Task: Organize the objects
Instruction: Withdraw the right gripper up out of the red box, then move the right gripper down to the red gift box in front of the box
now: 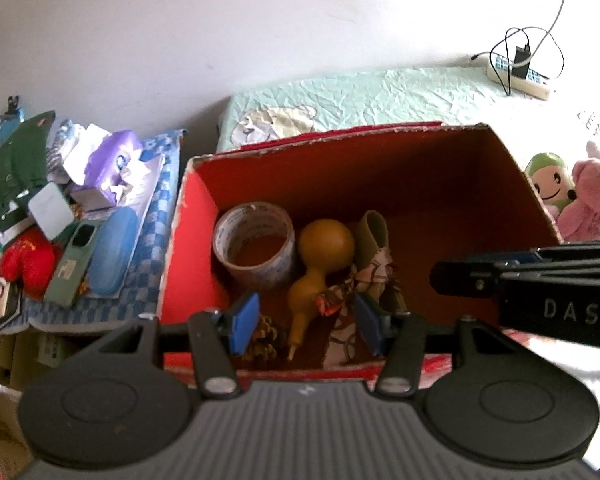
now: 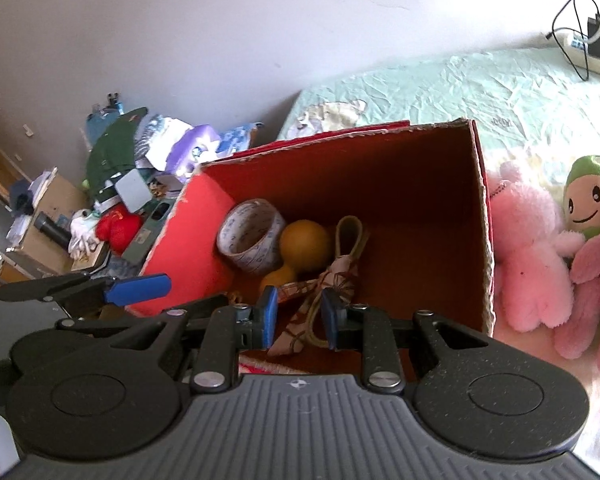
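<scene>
A red cardboard box [image 1: 183, 264] [image 2: 179, 248] stands open on the bed. Inside lie a tape roll [image 1: 253, 244] [image 2: 249, 234], a yellow gourd [image 1: 320, 264] [image 2: 302, 246], an olive strap with patterned cloth [image 1: 374, 256] [image 2: 340, 280] and a pine cone [image 1: 261, 338]. My left gripper [image 1: 306, 324] is open above the box's near edge, over the gourd's stem. My right gripper [image 2: 297, 318] is open over the cloth, its fingers either side of it without gripping. The right gripper's body [image 1: 540, 280] enters the left wrist view from the right.
Pink plush toys [image 2: 532, 256] [image 1: 592, 204] and a green-capped plush [image 2: 588, 200] [image 1: 550, 178] lie right of the box. A cluttered pile [image 1: 59, 208] [image 2: 131, 176] sits left of it: tissue pack, cases, red item. A power strip with cables [image 1: 518, 72] lies at the far right.
</scene>
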Motion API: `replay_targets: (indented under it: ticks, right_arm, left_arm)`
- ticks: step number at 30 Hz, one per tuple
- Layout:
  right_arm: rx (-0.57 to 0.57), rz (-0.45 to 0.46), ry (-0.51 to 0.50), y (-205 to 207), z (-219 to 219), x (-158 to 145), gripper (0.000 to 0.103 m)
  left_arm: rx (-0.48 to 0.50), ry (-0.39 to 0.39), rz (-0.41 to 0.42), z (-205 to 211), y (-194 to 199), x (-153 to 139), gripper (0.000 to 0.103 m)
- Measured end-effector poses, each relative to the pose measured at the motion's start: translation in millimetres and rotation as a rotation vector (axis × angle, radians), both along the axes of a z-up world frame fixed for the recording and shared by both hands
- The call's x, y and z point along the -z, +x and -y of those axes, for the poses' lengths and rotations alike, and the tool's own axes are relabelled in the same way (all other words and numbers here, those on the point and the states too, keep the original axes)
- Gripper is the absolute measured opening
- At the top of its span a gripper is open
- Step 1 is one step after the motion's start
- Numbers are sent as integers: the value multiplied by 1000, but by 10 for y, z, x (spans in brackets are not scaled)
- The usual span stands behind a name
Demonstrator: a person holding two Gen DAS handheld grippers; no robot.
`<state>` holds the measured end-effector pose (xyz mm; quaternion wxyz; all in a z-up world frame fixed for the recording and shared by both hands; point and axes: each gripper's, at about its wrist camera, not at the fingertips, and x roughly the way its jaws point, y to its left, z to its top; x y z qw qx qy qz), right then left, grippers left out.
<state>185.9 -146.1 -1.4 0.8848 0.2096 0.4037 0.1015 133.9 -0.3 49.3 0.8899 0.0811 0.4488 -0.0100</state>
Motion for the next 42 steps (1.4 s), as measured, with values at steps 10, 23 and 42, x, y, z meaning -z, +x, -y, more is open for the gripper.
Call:
replay_targets:
  ticks: [10, 23, 42]
  right_arm:
    - [-74, 52, 48, -357, 3, -36, 26]
    - [-153, -38, 108, -524, -82, 227, 27]
    - [-206, -184, 203, -721, -68, 623, 35]
  left_arm:
    - [-56, -17, 44, 36, -406, -124, 61]
    - [-133, -22, -28, -5, -731, 143, 64]
    - [-222, -26, -158, -95, -989, 569, 76]
